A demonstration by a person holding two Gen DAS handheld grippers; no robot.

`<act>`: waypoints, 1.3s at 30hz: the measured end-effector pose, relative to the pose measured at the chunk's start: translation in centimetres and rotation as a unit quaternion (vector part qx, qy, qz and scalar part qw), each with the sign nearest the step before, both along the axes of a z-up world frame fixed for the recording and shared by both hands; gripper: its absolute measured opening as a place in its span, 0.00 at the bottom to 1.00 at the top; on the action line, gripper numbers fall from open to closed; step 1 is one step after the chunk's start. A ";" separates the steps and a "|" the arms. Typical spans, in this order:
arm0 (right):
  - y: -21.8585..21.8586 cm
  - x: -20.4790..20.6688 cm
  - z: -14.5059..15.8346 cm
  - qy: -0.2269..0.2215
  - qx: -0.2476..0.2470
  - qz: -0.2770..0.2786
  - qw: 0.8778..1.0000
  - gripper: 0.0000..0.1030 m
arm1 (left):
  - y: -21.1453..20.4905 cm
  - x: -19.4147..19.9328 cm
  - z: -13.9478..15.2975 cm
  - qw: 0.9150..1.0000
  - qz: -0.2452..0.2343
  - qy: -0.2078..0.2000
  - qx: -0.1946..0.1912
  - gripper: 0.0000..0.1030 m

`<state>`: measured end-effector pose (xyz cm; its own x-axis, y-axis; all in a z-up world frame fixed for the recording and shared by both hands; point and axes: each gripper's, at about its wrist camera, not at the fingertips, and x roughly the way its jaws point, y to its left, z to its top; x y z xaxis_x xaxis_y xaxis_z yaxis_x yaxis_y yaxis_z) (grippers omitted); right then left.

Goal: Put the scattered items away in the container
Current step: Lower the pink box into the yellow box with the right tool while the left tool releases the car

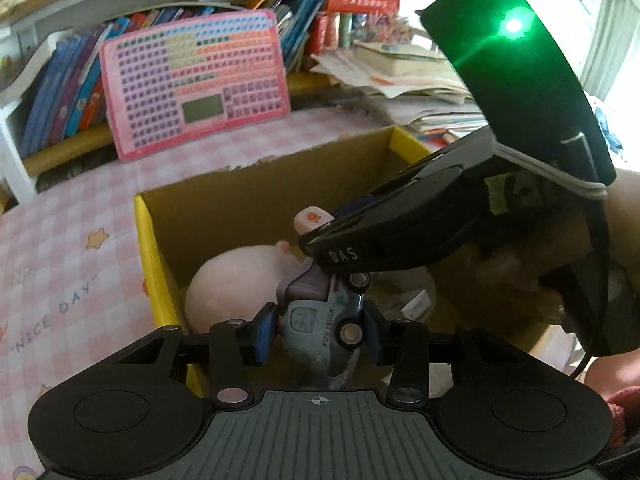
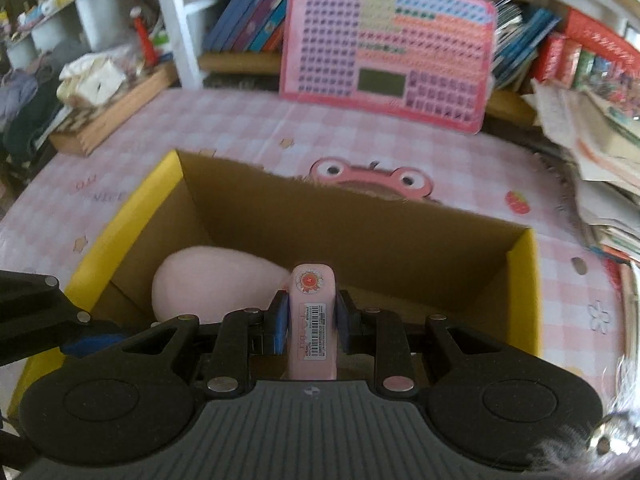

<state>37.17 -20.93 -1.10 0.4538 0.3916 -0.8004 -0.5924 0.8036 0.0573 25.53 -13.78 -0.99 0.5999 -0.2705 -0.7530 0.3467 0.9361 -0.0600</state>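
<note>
Both loads hang over the open cardboard box [image 2: 360, 216] for dropping: the left gripper [image 1: 320, 330] clamps a toy truck [image 1: 320, 320], the right gripper [image 2: 312, 318] pinches a pink stamp-like toy [image 2: 314, 320].

Cardboard box [image 1: 224, 216]: near wall hidden behind left gripper [image 1: 320, 330] body; right side blocked by right gripper [image 1: 316, 240]. Pink plush [image 1: 232, 280] in box partly covered by toy truck [image 1: 320, 320]. Truck's lower end hidden too. In right wrist view, pink item's [image 2: 311, 320] label txt too small to read; box's near-left corner cut off.
</note>
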 end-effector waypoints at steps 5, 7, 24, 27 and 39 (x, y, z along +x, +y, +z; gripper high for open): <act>0.6 0.6 -0.6 0.008 -0.003 0.012 1.000 0.22 | -0.6 0.1 -0.2 1.000 0.008 -0.004 0.015 0.42; 0.6 0.7 -0.8 0.011 -0.001 0.012 1.000 0.23 | -0.7 0.0 -0.3 1.000 0.011 -0.005 0.018 0.44; -3.1 -2.6 2.7 -0.048 0.067 -0.014 0.996 0.51 | -0.4 -3.7 2.8 0.995 0.071 -0.074 0.019 0.85; -3.9 -3.5 3.4 -0.059 0.079 -0.030 0.995 0.52 | 0.4 -4.7 3.7 0.992 0.092 -0.089 0.014 0.91; -6.1 -9.8 5.8 -0.136 0.113 -0.077 0.981 0.62 | 4.7 -10.6 5.1 0.970 0.204 -0.132 0.015 0.96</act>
